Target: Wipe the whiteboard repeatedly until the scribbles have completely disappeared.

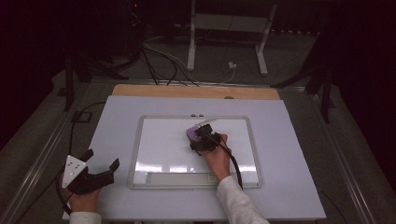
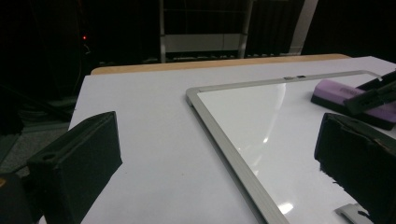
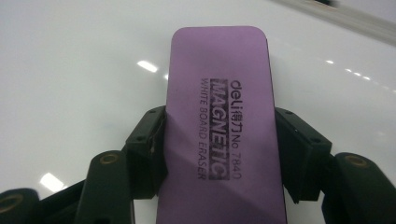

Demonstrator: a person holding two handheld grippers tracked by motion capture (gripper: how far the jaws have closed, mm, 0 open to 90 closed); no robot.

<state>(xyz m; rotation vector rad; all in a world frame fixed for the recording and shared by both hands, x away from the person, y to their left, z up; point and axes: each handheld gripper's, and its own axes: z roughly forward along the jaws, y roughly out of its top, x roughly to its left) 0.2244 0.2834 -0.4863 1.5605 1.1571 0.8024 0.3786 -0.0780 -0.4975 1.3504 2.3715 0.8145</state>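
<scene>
Right gripper (image 1: 200, 136) jaws clamp purple eraser (image 3: 219, 116) on whiteboard (image 1: 159, 154); left gripper (image 1: 100, 165) at 8 o'clock on desk (image 1: 289, 154), jaws wide, empty.

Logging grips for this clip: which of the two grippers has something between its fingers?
The right gripper, clamped on the purple rectangular whiteboard eraser; the left gripper stands open, empty.

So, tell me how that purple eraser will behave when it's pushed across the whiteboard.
The purple eraser probably yields slightly: its edge creases where the right claw squeezes it. Flat and low, it should slide rather than tip or roll. Marked magnetic, it may cling to the whiteboard.
</scene>
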